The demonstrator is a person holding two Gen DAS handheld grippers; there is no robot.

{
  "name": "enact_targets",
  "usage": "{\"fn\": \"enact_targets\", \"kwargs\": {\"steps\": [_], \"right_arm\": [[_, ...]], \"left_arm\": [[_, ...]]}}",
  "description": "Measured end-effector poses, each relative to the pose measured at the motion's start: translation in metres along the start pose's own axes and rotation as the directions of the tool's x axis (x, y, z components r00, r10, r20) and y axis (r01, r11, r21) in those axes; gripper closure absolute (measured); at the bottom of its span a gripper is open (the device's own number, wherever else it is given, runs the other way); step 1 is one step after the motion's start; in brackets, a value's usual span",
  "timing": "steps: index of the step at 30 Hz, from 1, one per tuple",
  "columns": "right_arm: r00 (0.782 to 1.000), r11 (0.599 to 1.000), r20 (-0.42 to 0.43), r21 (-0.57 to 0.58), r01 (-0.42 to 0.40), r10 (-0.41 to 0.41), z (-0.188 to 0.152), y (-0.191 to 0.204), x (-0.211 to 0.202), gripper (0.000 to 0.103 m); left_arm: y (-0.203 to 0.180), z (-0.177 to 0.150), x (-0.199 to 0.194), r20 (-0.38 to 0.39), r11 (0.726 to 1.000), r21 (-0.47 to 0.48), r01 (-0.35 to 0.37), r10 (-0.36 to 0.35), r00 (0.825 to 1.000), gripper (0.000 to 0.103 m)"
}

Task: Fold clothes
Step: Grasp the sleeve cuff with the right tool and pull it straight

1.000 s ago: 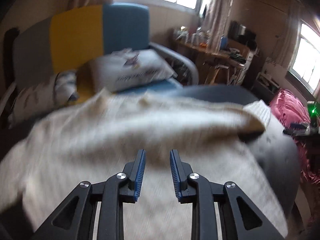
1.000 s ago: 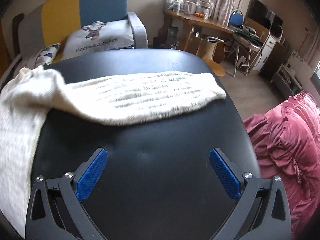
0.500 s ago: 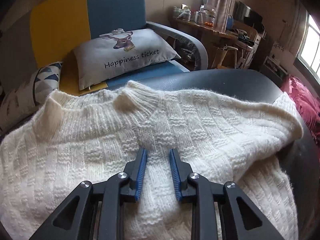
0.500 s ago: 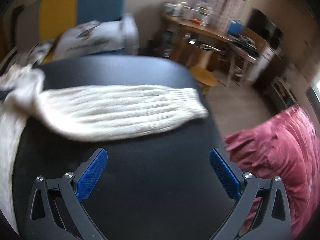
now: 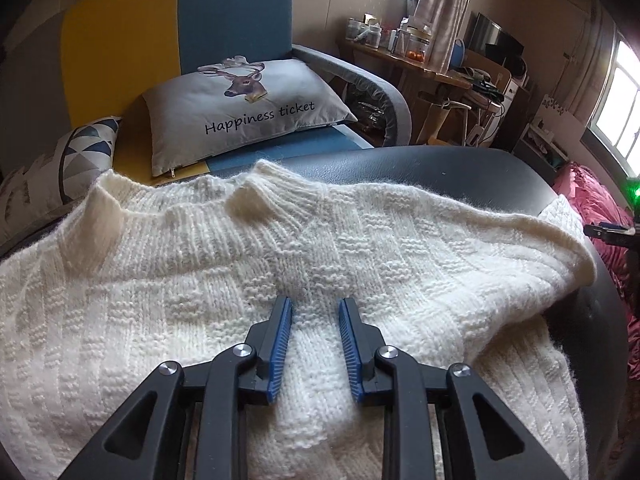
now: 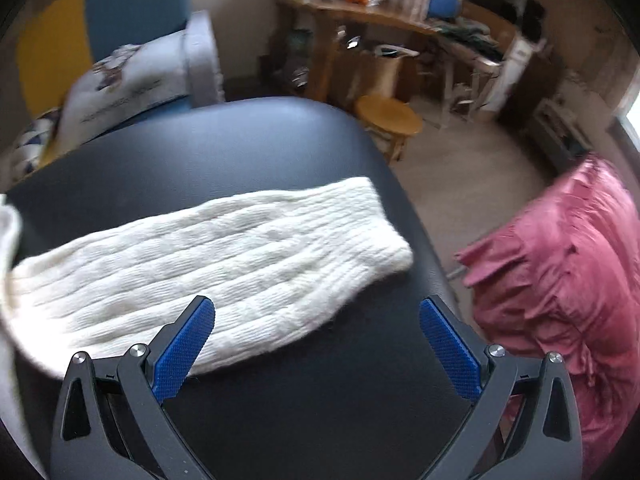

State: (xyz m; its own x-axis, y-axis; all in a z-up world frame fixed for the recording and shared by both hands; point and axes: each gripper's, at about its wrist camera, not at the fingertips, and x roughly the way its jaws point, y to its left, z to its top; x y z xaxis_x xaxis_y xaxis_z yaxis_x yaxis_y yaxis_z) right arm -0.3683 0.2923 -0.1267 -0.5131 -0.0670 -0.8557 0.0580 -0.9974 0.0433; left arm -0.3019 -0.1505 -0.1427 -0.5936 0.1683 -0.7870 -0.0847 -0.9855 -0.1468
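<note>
Sweater hem cut off; L tool w/ narrow gap.

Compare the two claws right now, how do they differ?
The left claw has its blue pads close together with a narrow gap, while the right claw is spread wide open. The left claw sits over the body of the white sweater; the right claw is over the black table, beside the sweater's sleeve. Neither visibly grips fabric. Both have black frames and blue pads.
</note>
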Motion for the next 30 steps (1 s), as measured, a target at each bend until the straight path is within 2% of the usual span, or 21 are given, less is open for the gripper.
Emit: {"fn": "enact_targets", "kwargs": {"steps": [5,8,10,11,12,14,15,16,19,24,30], "right_arm": [[0.999,0.994,-0.033,0.106,-0.003,0.007,-0.001,-0.005,0.026,0.0],[1.0,0.997,-0.004,0.074,0.031,-0.03,-0.008,0.001,0.025,0.0],[0.999,0.996,0.021,0.084,0.025,-0.027,-0.011,0.001,0.024,0.001],[0.999,0.995,0.029,0.091,0.031,-0.034,-0.011,0.0,0.022,0.004],[0.998,0.995,0.038,0.097,0.037,-0.041,-0.01,0.0,0.021,0.011],[0.998,0.993,0.049,0.109,0.039,-0.045,-0.008,0.0,0.019,0.048],[0.998,0.993,0.049,0.114,0.031,-0.037,-0.005,0.0,0.018,0.061],[0.998,0.993,0.051,0.117,0.027,-0.033,-0.004,0.001,0.015,0.08],[0.998,0.993,0.059,0.12,0.015,-0.022,-0.002,0.005,0.006,0.087],[0.997,0.993,0.072,0.12,0.001,-0.01,0.001,0.012,-0.012,0.088],[0.993,0.996,0.118,0.089,0.014,-0.025,-0.007,0.013,-0.068,0.089]], "left_arm": [[0.001,0.0,0.0,0.003,1.0,-0.008,0.012,-0.012,1.0,0.079],[0.001,0.0,0.0,0.004,1.0,-0.011,0.016,-0.015,1.0,0.079],[0.001,0.0,0.0,0.005,1.0,-0.012,0.016,-0.016,1.0,0.079],[0.001,0.0,0.0,0.005,1.0,-0.012,0.016,-0.016,1.0,0.079],[0.002,-0.001,0.0,0.006,1.0,-0.011,0.013,-0.012,1.0,0.079],[0.001,-0.001,0.0,0.006,1.0,-0.006,0.004,-0.004,1.0,0.079],[0.001,-0.002,0.0,0.007,1.0,-0.003,0.001,-0.001,1.0,0.079],[0.0,-0.002,0.0,0.007,1.0,-0.001,-0.001,0.001,1.0,0.078],[-0.001,-0.001,0.0,0.006,1.0,0.003,-0.007,0.007,1.0,0.078],[-0.003,-0.002,-0.001,0.006,1.0,0.009,-0.014,0.014,1.0,0.078],[-0.004,-0.003,-0.001,0.007,1.0,0.006,-0.013,0.013,1.0,0.078]]}}
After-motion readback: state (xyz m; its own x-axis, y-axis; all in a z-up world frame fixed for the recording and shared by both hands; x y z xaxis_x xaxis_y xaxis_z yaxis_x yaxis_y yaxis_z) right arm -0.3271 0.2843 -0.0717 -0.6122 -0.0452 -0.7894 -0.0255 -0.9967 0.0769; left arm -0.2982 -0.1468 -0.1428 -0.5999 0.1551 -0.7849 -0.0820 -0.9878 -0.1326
